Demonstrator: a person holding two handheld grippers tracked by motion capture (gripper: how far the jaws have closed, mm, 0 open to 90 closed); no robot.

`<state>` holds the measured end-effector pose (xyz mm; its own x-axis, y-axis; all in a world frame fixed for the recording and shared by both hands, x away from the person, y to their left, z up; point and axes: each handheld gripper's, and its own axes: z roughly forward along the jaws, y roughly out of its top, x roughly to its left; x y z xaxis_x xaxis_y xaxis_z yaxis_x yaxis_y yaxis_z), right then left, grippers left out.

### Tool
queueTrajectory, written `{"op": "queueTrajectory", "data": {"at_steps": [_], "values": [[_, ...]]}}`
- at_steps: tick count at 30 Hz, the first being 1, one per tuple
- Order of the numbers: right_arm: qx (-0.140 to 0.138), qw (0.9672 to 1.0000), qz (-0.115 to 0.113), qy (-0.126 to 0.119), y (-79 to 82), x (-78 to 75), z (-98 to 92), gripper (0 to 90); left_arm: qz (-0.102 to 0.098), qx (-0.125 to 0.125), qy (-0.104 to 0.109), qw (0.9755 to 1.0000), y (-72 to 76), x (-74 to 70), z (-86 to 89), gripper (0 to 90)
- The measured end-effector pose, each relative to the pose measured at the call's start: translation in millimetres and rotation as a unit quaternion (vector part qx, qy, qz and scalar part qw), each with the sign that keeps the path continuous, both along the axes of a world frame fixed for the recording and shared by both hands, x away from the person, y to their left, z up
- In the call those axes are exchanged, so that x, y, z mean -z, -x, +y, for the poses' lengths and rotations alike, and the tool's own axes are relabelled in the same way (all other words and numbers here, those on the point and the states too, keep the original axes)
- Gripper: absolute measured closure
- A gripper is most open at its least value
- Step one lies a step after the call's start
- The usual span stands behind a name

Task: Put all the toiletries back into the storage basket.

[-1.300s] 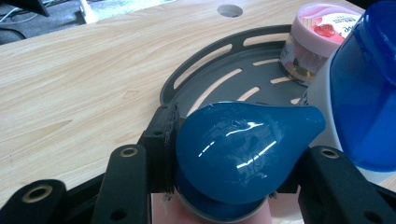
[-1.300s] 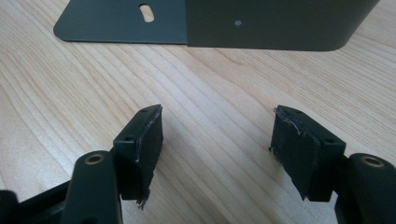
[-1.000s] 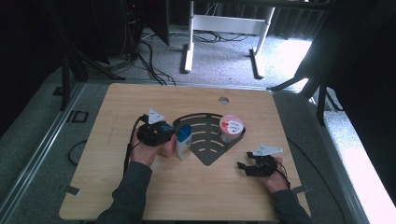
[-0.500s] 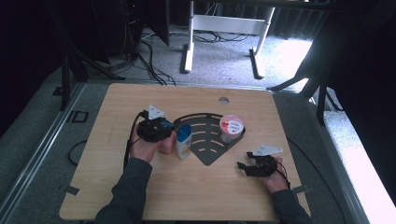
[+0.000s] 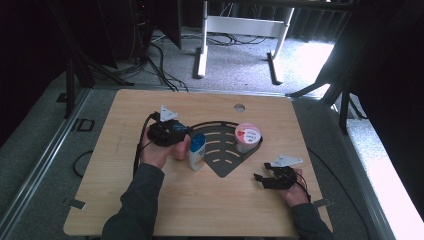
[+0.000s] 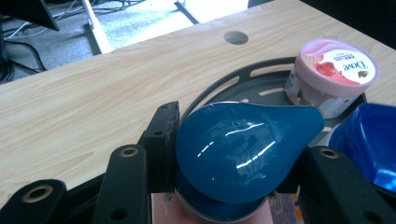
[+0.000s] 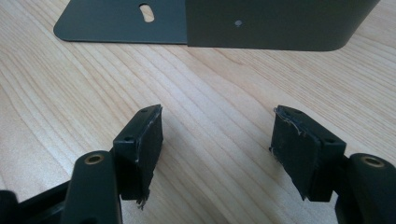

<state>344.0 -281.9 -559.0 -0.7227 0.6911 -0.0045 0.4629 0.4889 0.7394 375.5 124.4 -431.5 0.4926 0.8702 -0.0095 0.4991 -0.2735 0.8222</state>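
Observation:
My left gripper is shut on a glossy blue teardrop-shaped cap; a pink and white label shows just under it. Another blue rounded thing sits at the right edge of the left gripper view. A white bottle with a blue top stands upright by the left hand, at the edge of a dark slotted fan-shaped tray. A pink-lidded Dove tub stands on that tray. My right gripper rests low over the wood, open, with nothing between its jaws.
The wooden table has a round hole near its far edge. The tray's dark wall lies just ahead of the right jaws. Cables and a white frame's legs lie on the floor beyond the table.
The left gripper has shifted slightly toward the far side with the blue cap still in its jaws. The right gripper, bottle and tub have not moved.

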Motion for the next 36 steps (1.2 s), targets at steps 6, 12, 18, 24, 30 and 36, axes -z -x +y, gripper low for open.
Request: {"op": "queueTrajectory", "data": {"at_steps": [6, 12, 18, 24, 30, 36], "values": [[0.000, 1.0000, 0.000, 0.000, 0.0, 0.0, 0.0, 33.6, -0.002, -0.003, -0.001, 1.0000, -4.7, -5.4, -1.9, 53.1], [0.000, 1.0000, -0.001, 0.000, -0.1, 0.0, 0.0, 33.6, -0.007, -0.001, -0.006, 1.0000, -10.3, -11.7, -4.1, 53.1], [0.000, 1.0000, -0.001, 0.000, -0.1, 0.0, 0.0, 33.6, -0.013, -0.002, -0.005, 0.9999, -15.7, -20.1, -5.9, 53.1], [0.000, 1.0000, -0.001, 0.000, -0.1, 0.0, 0.0, 33.6, -0.016, -0.002, -0.002, 0.9999, -20.3, -27.0, -8.1, 53.2], [-0.001, 1.0000, 0.000, 0.000, -0.1, 0.1, 0.0, 33.5, -0.020, 0.002, -0.006, 0.9998, -24.1, -33.9, -13.8, 53.1], [-0.001, 1.0000, 0.000, 0.000, -0.1, 0.1, 0.0, 33.4, -0.025, 0.006, -0.006, 0.9996, -28.2, -40.9, -21.8, 53.1]]}}
